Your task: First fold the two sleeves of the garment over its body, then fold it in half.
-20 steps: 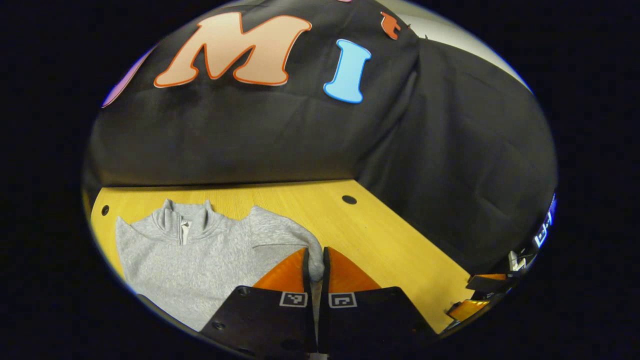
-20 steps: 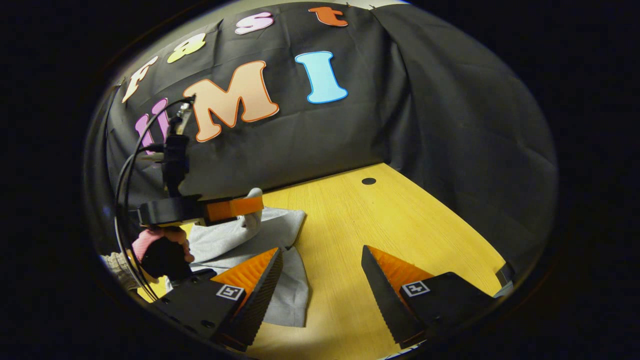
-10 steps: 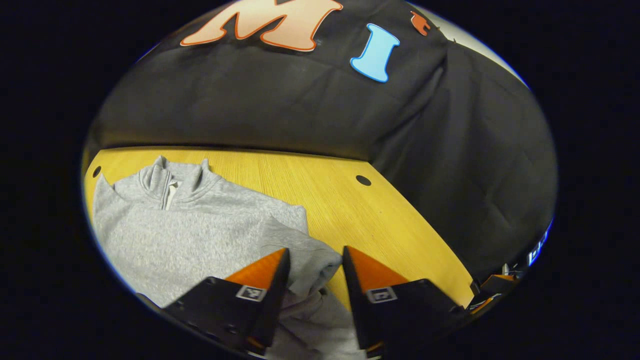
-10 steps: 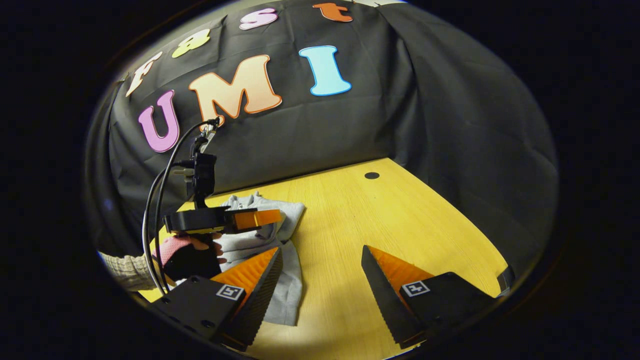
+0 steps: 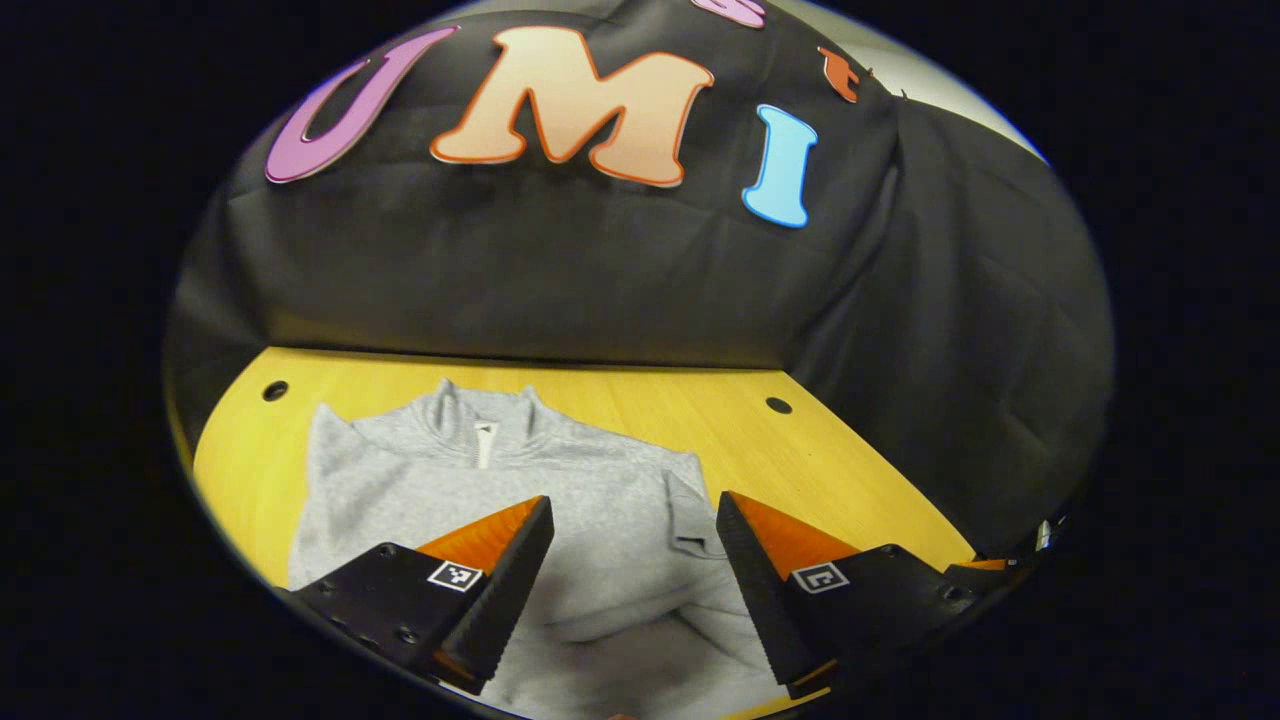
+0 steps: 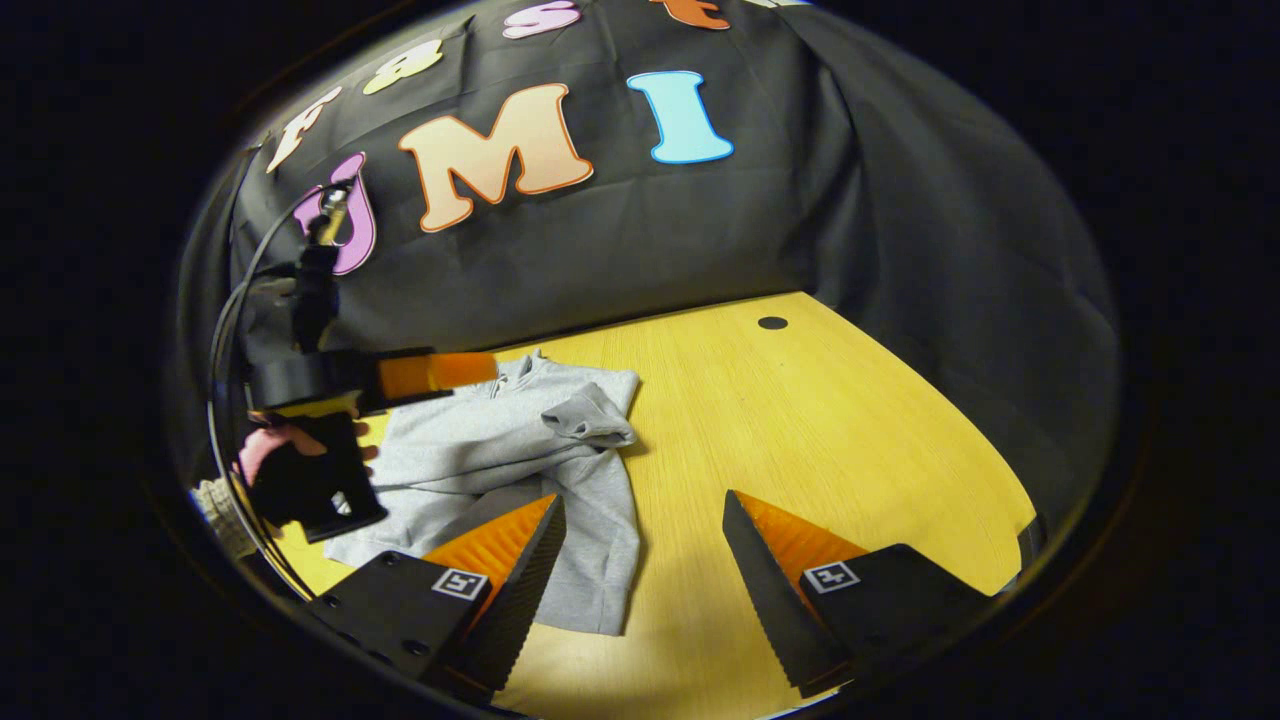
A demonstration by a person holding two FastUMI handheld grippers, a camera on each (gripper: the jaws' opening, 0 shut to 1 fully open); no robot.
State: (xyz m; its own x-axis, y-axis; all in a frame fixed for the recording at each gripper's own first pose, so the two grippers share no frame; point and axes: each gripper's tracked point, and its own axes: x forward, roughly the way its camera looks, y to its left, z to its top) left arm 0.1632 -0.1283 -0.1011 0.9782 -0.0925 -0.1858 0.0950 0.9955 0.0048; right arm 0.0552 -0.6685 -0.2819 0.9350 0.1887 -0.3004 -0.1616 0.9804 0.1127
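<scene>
- Garment (image 5: pixel 560 500): grey, fleecy knit with a stand-up zip collar; lies flat on the table (image 5: pixel 840 470), collar toward the booth wall.
- Sleeve (image 6: pixel 590 415) lies folded over the body, its ribbed cuff bunched.
- Table: yellow wood-grain top with round dark holes.
- Left gripper (image 5: pixel 632 560): fingers spread, nothing between, above the garment.
- Right gripper (image 6: pixel 645 560): fingers apart, empty, at the garment's edge.
- Hand (image 6: pixel 290 470) holds the left gripper.

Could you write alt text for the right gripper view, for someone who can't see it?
A grey zip-neck sweatshirt lies on a yellow wooden table, one sleeve folded across its body. The right gripper hangs open in front; at left, a person's hand holds the left gripper above the sweatshirt.
</scene>
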